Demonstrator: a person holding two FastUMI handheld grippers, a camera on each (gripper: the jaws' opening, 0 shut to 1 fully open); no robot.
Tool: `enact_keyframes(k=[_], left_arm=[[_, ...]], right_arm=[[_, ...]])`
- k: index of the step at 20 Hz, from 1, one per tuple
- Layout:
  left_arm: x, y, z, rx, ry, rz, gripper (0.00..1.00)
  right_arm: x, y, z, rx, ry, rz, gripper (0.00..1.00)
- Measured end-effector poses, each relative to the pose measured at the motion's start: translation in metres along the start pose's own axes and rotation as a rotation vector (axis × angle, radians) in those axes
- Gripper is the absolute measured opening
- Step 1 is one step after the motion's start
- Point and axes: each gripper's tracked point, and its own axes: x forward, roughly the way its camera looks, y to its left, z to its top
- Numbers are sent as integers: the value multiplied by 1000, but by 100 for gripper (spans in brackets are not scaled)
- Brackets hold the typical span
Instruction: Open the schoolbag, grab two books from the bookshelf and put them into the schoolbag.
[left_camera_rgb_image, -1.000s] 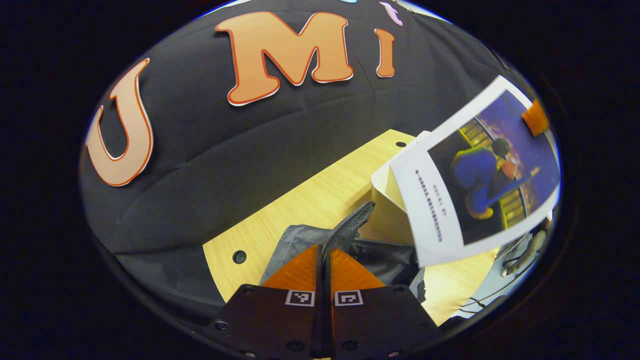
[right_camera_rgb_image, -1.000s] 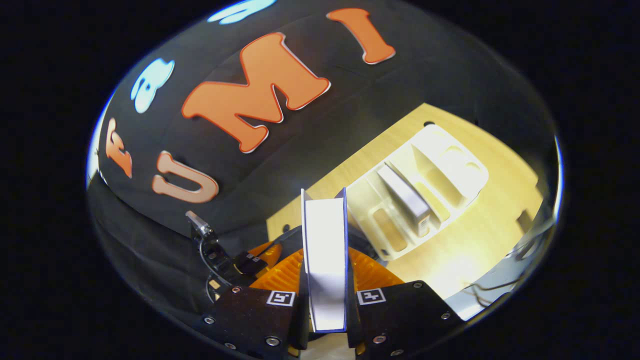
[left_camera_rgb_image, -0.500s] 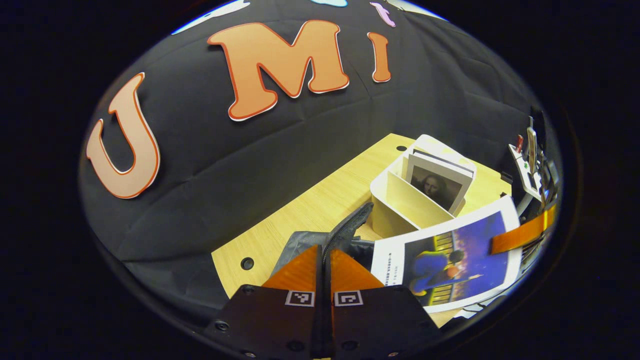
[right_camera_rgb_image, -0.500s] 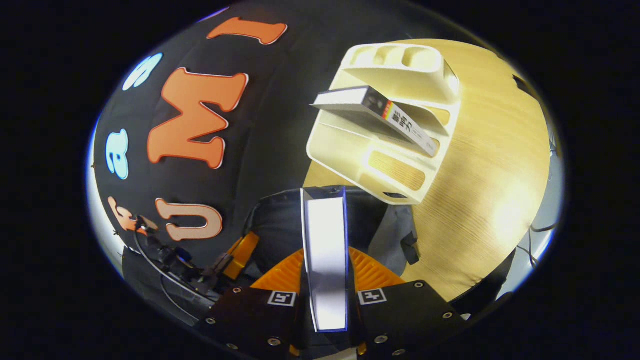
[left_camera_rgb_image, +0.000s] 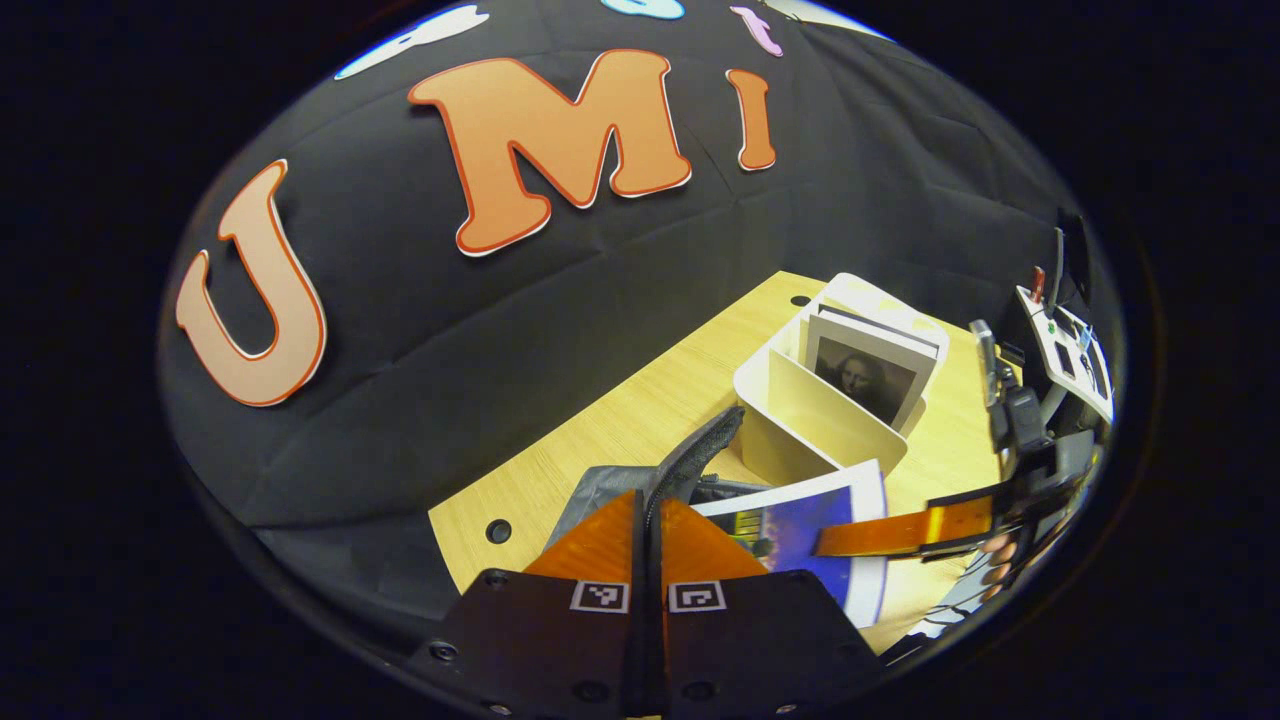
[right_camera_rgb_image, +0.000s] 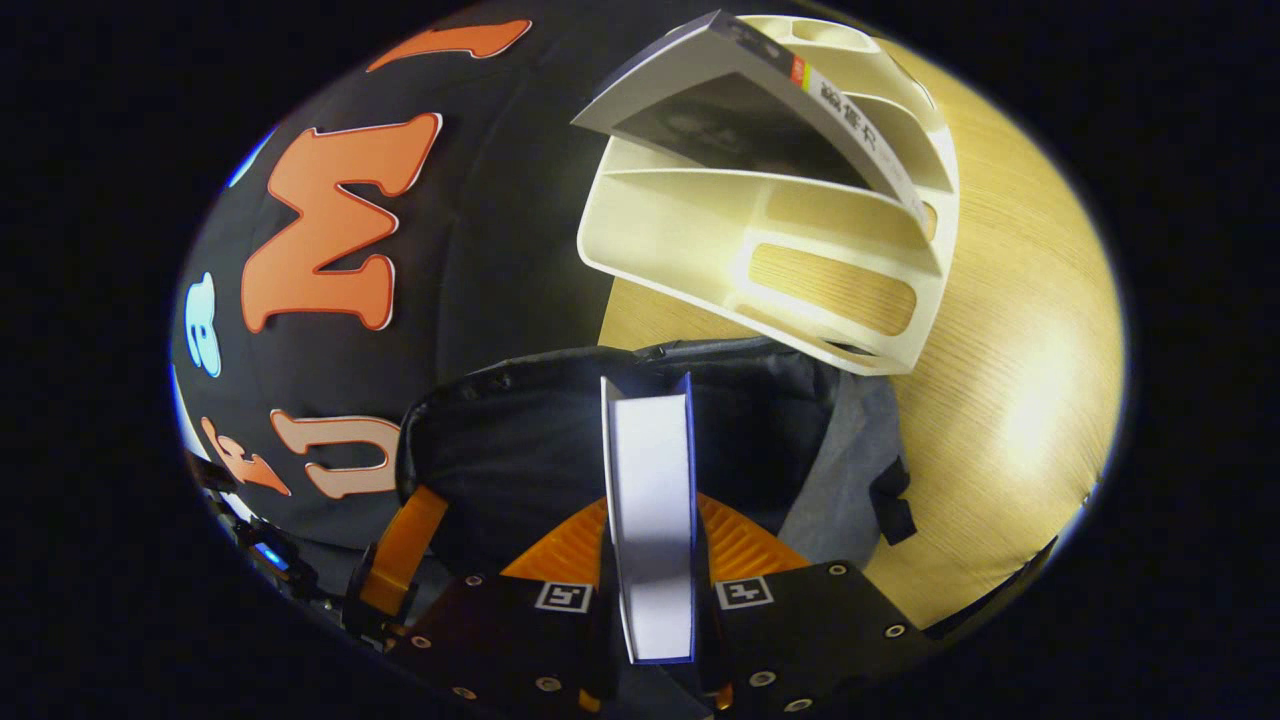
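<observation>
Schoolbag (right_camera_rgb_image: 520, 440) is sitting open on the wooden table (right_camera_rgb_image: 1010, 400), its rim pinched by the left gripper (left_camera_rgb_image: 650, 500) — the right gripper (right_camera_rgb_image: 650, 540) is clamping a blue-covered book (right_camera_rgb_image: 650, 520) edge-on over the opening. Beyond, the cream bookshelf (right_camera_rgb_image: 700, 250) is holding a second book (right_camera_rgb_image: 760, 110), leaning

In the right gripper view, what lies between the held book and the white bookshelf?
The schoolbag's dark rim and a strip of bare wooden table lie between the book and the bookshelf.
</observation>
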Motion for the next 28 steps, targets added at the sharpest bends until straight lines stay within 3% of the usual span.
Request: enact_keyframes(k=[8,11,13,15,16,17,18,22,23,24,28], left_arm=[[4,-5,3,60,-6,29,1],[11,-2,4,54,3,29,1],[15,2,5,34,4,22,0],[16,5,2,13,12,15,1],[16,5,1,7,13,9,1],[17,5,0,1,15,4,1],[17,5,0,-8,14,-3,0],[17,8,-3,-10,17,-16,0],[17,8,-4,-12,17,-21,1],[14,8,-6,-13,17,-24,1],[12,4,-12,-34,17,-50,1]], right_arm=[[62,5,-2,28,-53,-43,31],[73,7,-13,36,-14,-50,32],[67,8,-17,54,12,-60,37],[65,4,-17,74,30,-80,50],[60,5,-16,81,36,-84,71],[56,4,-16,84,42,-89,80],[53,3,-16,88,47,-100,94],[39,-2,-16,78,71,-131,99],[36,-4,-15,72,70,-141,87],[32,-4,-14,67,69,-142,99],[13,-2,-8,39,54,-149,99]])
